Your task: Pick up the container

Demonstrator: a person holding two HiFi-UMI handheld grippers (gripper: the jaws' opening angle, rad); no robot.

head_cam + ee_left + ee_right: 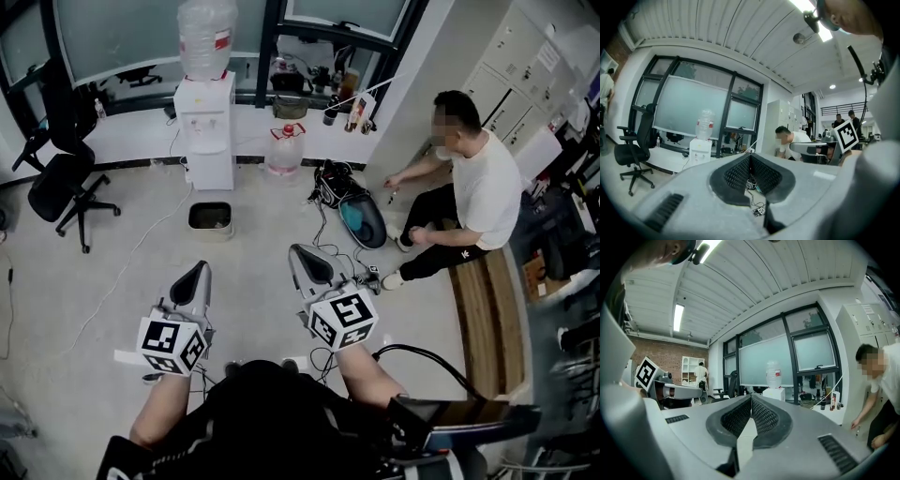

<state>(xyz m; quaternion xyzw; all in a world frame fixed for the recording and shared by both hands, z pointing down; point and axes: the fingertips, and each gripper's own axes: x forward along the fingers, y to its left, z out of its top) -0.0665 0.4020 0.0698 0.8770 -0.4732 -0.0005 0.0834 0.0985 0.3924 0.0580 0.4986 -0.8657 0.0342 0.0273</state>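
The dark, shallow container sits on the pale floor just in front of the white water dispenser, with bare floor between it and the grippers. A spare water bottle stands to its right, then a black bag in a tangle of cables beside a person seated on a wooden bench; an office chair stands off to the left. The left gripper and right gripper are held level, well short of the container, each with its jaws together on nothing.

L claw grey; dispenser white; chair blk.
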